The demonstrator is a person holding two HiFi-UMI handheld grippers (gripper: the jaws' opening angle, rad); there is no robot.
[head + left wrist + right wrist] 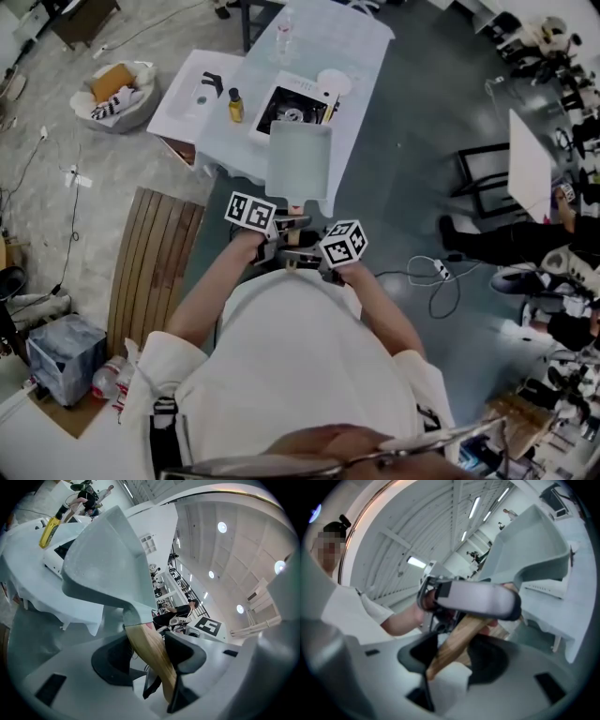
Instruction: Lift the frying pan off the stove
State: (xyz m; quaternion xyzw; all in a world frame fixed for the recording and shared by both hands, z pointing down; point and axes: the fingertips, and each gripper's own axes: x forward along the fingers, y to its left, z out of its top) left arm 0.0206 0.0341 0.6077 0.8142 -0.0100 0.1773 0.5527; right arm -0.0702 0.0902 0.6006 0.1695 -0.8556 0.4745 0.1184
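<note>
A square pale grey frying pan (298, 159) hangs in the air over the near edge of the white table (352, 56), just in front of the black and white stove (291, 108). Its wooden handle (293, 214) points back toward me. My left gripper (284, 226) is shut on the handle (149, 651) close to the pan body (105, 559). My right gripper (302, 256) is shut on the handle's tail end (457, 641), right behind the left gripper's fingers (480, 597). In the right gripper view the pan (532, 550) is tilted up against the ceiling.
A yellow bottle (235, 105) stands left of the stove, and a clear bottle (284, 33) stands farther back. A white sink unit (192, 94) adjoins the table. A slatted wooden bench (155, 262) lies at my left. Cables (436, 277), a chair (483, 178) and a seated person (525, 239) are at the right.
</note>
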